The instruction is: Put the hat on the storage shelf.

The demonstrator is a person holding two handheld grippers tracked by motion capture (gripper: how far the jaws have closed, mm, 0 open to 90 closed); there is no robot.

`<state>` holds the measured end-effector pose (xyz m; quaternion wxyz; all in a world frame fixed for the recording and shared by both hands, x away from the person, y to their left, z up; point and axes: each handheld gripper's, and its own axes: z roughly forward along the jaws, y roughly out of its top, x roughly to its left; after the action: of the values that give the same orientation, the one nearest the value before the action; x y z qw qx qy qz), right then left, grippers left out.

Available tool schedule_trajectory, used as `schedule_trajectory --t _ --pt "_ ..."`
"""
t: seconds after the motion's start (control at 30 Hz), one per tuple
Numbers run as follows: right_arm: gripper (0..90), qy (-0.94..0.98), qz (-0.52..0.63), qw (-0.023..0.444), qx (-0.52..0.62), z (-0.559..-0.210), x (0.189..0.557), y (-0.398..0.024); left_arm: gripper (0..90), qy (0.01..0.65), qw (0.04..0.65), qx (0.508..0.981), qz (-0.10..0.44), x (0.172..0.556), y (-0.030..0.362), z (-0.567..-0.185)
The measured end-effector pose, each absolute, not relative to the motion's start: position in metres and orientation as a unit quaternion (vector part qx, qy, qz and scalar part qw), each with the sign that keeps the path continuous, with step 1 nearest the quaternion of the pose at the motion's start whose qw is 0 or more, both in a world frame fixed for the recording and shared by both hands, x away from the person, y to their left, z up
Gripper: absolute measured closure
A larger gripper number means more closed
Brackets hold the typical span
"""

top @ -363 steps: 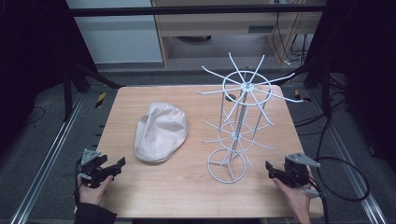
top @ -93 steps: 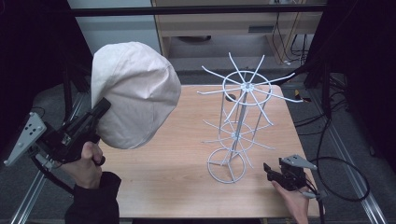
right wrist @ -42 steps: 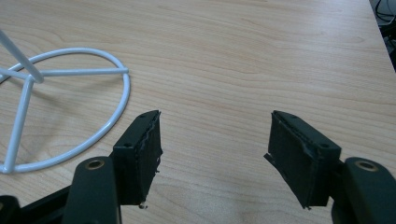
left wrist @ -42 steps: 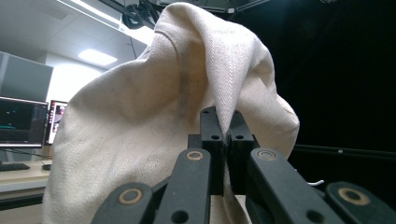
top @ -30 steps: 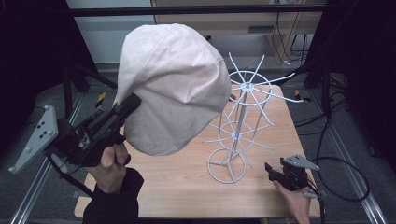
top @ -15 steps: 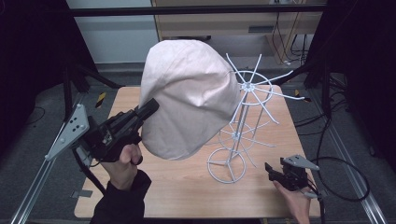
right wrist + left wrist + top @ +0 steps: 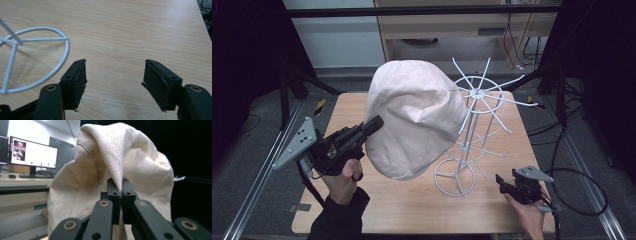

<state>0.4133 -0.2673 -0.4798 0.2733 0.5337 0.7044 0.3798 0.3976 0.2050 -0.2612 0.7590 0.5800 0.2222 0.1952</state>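
Note:
A cream cloth cap [image 7: 414, 117] hangs in the air above the table's middle, held up high by my left gripper [image 7: 376, 123], which is shut on its edge. In the left gripper view the two jaws pinch a fold of the cap [image 7: 120, 165] between them. The cap's right side overlaps the white wire rack [image 7: 472, 135], a tall stand with spokes at the top and a ring base [image 7: 37, 65]. My right gripper [image 7: 502, 181] rests open near the front right of the table [image 7: 422, 205], its jaws [image 7: 115, 82] spread over bare wood beside the ring base.
The wooden table is edged by metal rails [image 7: 257, 185] on both sides. A cable [image 7: 582, 195] loops off the right edge. A lit monitor [image 7: 32, 153] on a desk appears behind the cap in the left gripper view.
My left gripper has carried the cap up off the table and rightward, bringing it against the top of the wire rack. The right gripper has stayed put.

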Motion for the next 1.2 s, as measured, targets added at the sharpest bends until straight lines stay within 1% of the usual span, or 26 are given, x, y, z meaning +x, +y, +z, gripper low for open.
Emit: schedule_trajectory --t 0.5,1.2 --pt "34.8 0.705 0.379 0.275 0.533 -0.480 0.413 -0.267 88.2 0.231 0.709 0.632 0.210 0.401 0.204 -0.276" --pt "34.8 0.705 0.378 0.275 0.533 -0.481 0.413 -0.268 87.9 0.238 0.674 0.668 0.207 0.411 0.203 -0.294"
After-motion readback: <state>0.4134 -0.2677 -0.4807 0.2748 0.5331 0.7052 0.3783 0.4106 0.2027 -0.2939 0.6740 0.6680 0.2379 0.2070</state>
